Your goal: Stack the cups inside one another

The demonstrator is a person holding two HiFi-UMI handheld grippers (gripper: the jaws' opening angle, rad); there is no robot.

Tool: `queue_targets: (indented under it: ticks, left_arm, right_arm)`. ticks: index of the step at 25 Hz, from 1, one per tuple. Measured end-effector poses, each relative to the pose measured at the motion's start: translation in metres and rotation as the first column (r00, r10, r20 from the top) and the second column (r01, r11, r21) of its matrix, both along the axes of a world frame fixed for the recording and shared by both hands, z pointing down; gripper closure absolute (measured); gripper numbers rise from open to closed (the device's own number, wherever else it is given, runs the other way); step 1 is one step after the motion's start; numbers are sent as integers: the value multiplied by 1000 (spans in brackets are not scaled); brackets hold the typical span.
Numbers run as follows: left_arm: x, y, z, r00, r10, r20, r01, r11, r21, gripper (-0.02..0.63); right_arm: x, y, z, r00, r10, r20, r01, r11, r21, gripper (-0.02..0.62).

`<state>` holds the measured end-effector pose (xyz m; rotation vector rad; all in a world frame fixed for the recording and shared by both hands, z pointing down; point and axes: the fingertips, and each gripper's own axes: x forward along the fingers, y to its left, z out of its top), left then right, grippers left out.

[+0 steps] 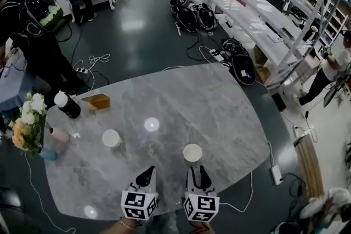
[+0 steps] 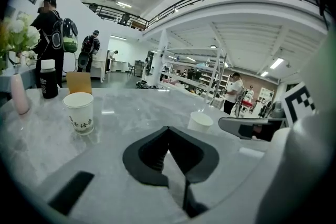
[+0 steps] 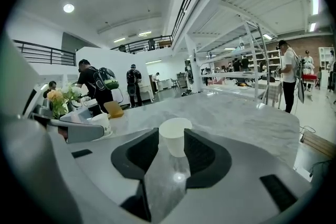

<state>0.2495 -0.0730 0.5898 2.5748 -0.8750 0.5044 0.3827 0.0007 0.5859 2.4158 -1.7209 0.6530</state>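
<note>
- A grey marble bench [image 1: 219, 112] carries two white paper cups, both upright and well apart from each other, neither one inside the other
- The left paper cup [image 2: 80, 113] has dark print on its side and stands towards the left of the bench, farther off and to the left of the left gripper [image 2: 168, 131]
- The right paper cup [image 3: 175, 136] stands close to the near edge, just beyond the tips of the right gripper [image 1: 197, 171] and in line with the gap between them
- The right gripper's jaws stand partly apart, a little wider than that cup; the pads do not press on it, so it holds nothing
- The left gripper's jaws are closed tip to tip with nothing between them; it hovers over the near edge, just left of the right gripper
- At the far left of the bench stand a black bottle with a white cap [image 1: 67, 104] and a small brown box [image 1: 97, 101] just to its right
- Nearer on that left side are a pink vase [image 1: 59, 135] and a bunch of white and yellow flowers [image 1: 27, 123]
- A person in dark clothes [image 1: 38, 41] stands past the left end of the bench
</note>
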Motion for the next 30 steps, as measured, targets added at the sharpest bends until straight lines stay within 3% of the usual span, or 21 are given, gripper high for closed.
queue_targets:
  ticks: [6,12,30]
  left_arm:
    - [6,-4,14,1000,-3,18,3,1000,-13,600]
    - [8,-15,22,999,-22,34,22,1000,-22,600]
    - [6,-35,31,998,-48,51,51,998,-45,600]
  right_arm:
    - [3,-15,22,999,-33,2,33,999,-38,406]
    - [10,-27,42,999,-53,6,53,995,-87,365]
    - [24,-62,50,994,-98,-50,92,991,-100,344]
